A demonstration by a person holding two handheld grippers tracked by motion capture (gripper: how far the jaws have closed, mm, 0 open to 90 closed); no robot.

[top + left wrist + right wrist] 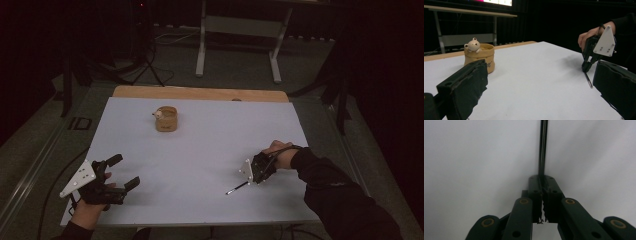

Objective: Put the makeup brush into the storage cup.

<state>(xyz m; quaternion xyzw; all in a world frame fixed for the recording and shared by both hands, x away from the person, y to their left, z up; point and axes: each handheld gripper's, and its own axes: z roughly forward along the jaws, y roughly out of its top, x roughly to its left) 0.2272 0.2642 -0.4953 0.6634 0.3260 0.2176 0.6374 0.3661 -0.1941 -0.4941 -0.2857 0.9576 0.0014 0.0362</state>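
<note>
Room: dark, with metal stand legs on the floor beyond the table [200, 145], whose top is pale and bare around the things.
Right tool [248, 182]: points down at the table's right side, jaws pinched shut on a thin dark pen [236, 189]; the right gripper view shows the two pads meeting around it.
Pen: slants away from the tool, its far tip on or just above the table, hard to tell which.
Left tool [120, 172]: near the left front corner, jaws spread wide, nothing between them.
Pot [166, 119]: tan, with a small bear figure [472, 45] on its rim, well apart from both tools.
</note>
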